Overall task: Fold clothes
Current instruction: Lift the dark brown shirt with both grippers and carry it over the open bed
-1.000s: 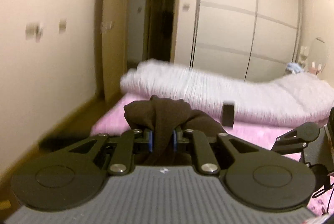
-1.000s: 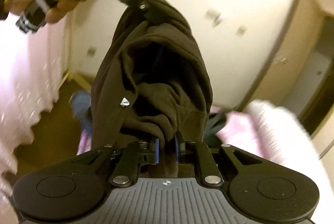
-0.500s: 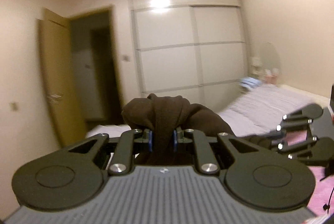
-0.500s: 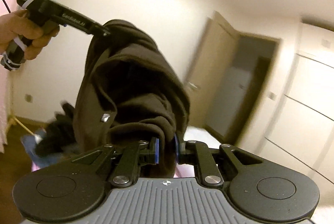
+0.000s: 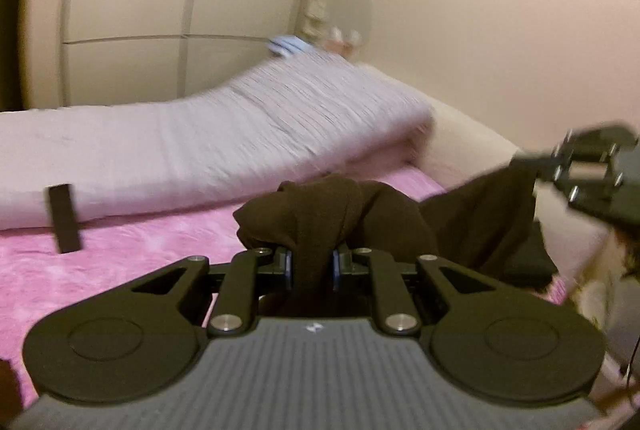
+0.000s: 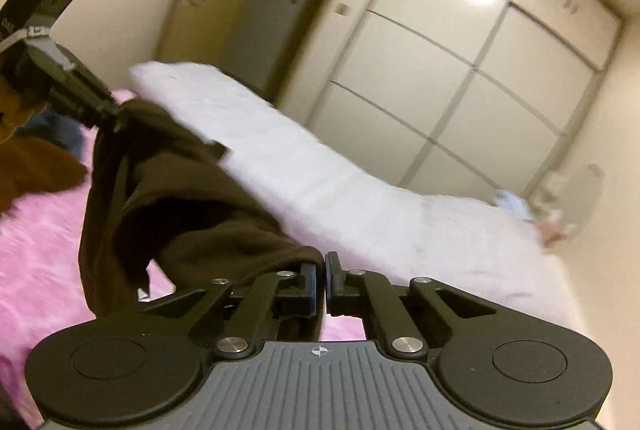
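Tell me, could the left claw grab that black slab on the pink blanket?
Probably not yet: the left claw is clamped on the brown garment. Otherwise the pink blanket between it and the black slab looks bare.

Motion blur smears the pale folded quilt (image 5: 208,145) across the middle of the left wrist view, and the small items (image 5: 320,37) on the far shelf at upper centre are too soft to name. The right gripper (image 5: 560,165) is cut off by that frame's right edge. In the right wrist view, the left gripper (image 6: 116,117) enters from the left edge, the hand (image 6: 12,113) holding it is mostly out of frame, and the dark brown garment (image 6: 192,213) hides its fingertips.
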A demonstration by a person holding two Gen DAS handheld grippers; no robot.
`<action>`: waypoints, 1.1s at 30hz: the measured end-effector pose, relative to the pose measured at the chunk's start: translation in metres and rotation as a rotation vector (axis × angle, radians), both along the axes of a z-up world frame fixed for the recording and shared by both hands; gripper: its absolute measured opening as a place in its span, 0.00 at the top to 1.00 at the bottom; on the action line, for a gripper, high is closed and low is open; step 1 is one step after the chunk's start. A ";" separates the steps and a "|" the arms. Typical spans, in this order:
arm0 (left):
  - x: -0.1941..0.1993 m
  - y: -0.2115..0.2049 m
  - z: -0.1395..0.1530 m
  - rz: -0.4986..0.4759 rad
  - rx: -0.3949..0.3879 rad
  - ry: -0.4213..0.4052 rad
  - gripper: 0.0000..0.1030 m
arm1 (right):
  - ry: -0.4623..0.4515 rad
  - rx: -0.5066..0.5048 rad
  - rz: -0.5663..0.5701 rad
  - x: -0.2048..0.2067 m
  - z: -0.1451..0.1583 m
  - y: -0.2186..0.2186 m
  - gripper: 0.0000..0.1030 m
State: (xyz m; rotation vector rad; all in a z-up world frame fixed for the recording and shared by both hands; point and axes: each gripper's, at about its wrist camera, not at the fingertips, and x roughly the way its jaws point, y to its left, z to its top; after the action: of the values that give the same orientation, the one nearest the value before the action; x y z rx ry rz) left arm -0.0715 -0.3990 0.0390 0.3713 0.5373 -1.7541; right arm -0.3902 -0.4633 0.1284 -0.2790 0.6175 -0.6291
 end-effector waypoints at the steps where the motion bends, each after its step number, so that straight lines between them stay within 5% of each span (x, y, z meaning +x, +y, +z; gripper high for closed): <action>1: -0.001 -0.005 -0.008 -0.025 0.022 -0.007 0.86 | 0.008 -0.004 -0.018 -0.005 0.002 0.003 0.97; 3: -0.002 -0.014 -0.024 -0.076 0.065 -0.020 0.83 | 0.025 0.004 -0.050 -0.011 0.001 0.010 0.97; 9: 0.043 -0.017 -0.114 -0.013 0.328 -0.107 0.77 | 0.191 0.308 -0.023 0.039 -0.103 0.034 0.96; 13: 0.084 -0.008 -0.160 0.032 0.423 -0.103 0.73 | 0.250 0.402 -0.031 0.073 -0.146 0.043 0.93; 16: 0.093 -0.005 -0.185 0.024 0.450 -0.120 0.54 | 0.276 0.435 -0.081 0.104 -0.182 0.020 0.76; 18: 0.092 0.001 -0.203 0.006 0.464 -0.134 0.43 | 0.291 0.442 -0.127 0.105 -0.201 -0.005 0.37; 19: 0.087 0.003 -0.210 -0.010 0.470 -0.144 0.37 | 0.296 0.439 -0.149 0.107 -0.208 -0.012 0.29; 24: 0.042 0.004 -0.251 -0.079 0.509 -0.179 0.36 | 0.391 0.427 -0.191 0.101 -0.258 -0.056 0.22; 27: 0.018 -0.010 -0.284 -0.054 0.506 -0.228 0.42 | 0.498 0.412 -0.131 0.099 -0.299 -0.085 0.22; 29: 0.006 -0.021 -0.304 -0.038 0.523 -0.258 0.64 | 0.528 0.428 -0.059 0.100 -0.323 -0.099 0.22; 30: 0.005 -0.024 -0.310 -0.026 0.530 -0.266 0.89 | 0.539 0.438 -0.023 0.100 -0.335 -0.105 0.22; 31: 0.007 -0.025 -0.312 -0.012 0.536 -0.269 0.98 | 0.546 0.452 0.013 0.102 -0.346 -0.109 0.22; 33: 0.016 -0.027 -0.309 0.032 0.537 -0.264 0.98 | 0.560 0.472 0.087 0.107 -0.361 -0.116 0.22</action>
State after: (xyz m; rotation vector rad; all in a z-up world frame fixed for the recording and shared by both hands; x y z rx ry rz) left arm -0.0555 -0.4262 -0.2699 0.9492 0.8130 -1.4801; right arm -0.2835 -0.5793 -0.2327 -0.0320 1.2601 -0.2994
